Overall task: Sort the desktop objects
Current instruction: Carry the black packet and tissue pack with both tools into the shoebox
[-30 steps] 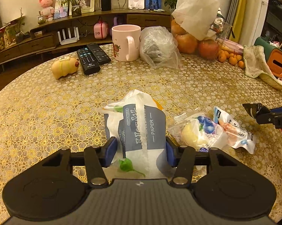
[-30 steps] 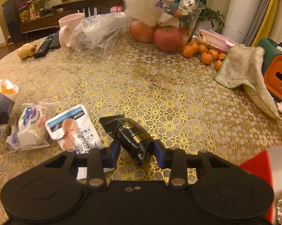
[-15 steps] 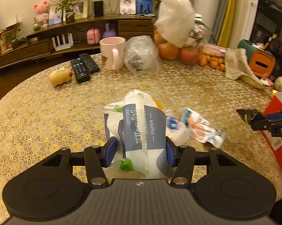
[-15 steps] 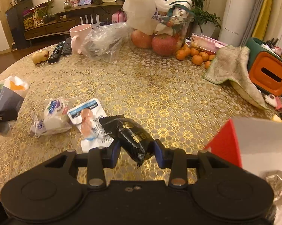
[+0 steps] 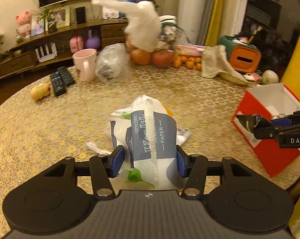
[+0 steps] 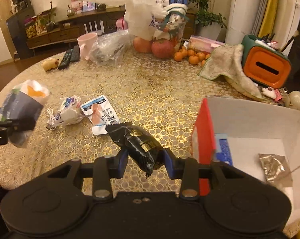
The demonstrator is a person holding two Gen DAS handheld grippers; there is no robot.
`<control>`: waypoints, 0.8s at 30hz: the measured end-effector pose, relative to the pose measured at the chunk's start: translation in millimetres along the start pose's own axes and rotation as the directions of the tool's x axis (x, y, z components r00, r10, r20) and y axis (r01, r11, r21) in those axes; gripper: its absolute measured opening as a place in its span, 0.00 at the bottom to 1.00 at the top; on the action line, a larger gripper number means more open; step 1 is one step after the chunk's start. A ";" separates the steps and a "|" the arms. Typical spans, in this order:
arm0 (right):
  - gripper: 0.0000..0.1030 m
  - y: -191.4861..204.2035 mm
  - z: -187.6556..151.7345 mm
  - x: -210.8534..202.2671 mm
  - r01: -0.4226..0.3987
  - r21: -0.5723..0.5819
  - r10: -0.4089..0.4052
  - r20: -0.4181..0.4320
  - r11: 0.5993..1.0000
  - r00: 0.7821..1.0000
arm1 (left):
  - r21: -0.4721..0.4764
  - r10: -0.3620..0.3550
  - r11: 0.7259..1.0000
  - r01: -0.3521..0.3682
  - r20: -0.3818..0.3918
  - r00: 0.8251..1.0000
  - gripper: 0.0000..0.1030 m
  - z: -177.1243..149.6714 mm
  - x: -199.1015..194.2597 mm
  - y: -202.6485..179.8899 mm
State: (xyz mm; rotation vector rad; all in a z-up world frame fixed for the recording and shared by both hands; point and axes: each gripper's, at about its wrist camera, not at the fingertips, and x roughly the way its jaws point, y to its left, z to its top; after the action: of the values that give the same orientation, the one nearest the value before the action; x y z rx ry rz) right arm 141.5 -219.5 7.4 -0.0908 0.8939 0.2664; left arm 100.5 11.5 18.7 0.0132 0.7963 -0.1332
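My left gripper [image 5: 149, 162] is shut on a blue-and-white tissue pack [image 5: 153, 137], lifted above the table; the same tissue pack [image 6: 22, 107] shows at the left edge of the right wrist view. My right gripper [image 6: 146, 161] is shut on a black snack packet [image 6: 139, 145], held in the air just left of a red box [image 6: 204, 131] with a white inside. In the left wrist view the black snack packet [image 5: 249, 121] hangs in front of the red box [image 5: 269, 139]. Two snack pouches [image 6: 99, 113] and a small white cable [image 6: 51, 120] lie on the table.
A gold lace tablecloth [image 6: 150, 91] covers the round table. At the back stand a pink mug [image 5: 85, 63], remotes [image 5: 60, 79], a clear plastic bag [image 5: 112, 61], apples and oranges [image 6: 163, 47], a cloth [image 6: 227, 63] and an orange-green holder [image 6: 265, 65]. A foil wrapper [image 6: 274, 167] lies inside the box.
Both grippers have risen and moved right with their loads. The red box has come into both views, and the table items have dropped back to the left.
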 end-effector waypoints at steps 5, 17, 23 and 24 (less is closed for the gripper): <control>0.36 -15.8 -8.2 -24.2 0.003 0.017 -0.004 0.025 1.000 1.000 | 0.035 -0.027 0.999 0.027 0.003 1.000 0.51 3.5 -7.7 -30.4; 0.36 -72.7 -28.7 -58.4 0.041 0.090 -0.047 0.066 0.995 0.997 | 0.157 -0.118 0.981 0.117 -0.003 0.993 0.51 16.3 -10.1 -115.0; 0.36 -111.4 -40.9 -69.9 0.076 0.152 -0.087 0.071 0.986 0.994 | 0.215 -0.185 0.959 0.185 -0.023 0.983 0.51 26.8 -3.9 -164.6; 0.36 -118.3 -42.9 -71.1 0.080 0.166 -0.093 0.071 0.983 0.993 | 0.221 -0.197 0.955 0.198 -0.027 0.980 0.51 29.2 -3.0 -172.8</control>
State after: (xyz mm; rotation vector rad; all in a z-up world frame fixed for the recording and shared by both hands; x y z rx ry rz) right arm 98.2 -355.2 32.2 0.0319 0.8284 0.1144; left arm 97.7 -161.3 47.9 0.1468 0.7831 -0.4127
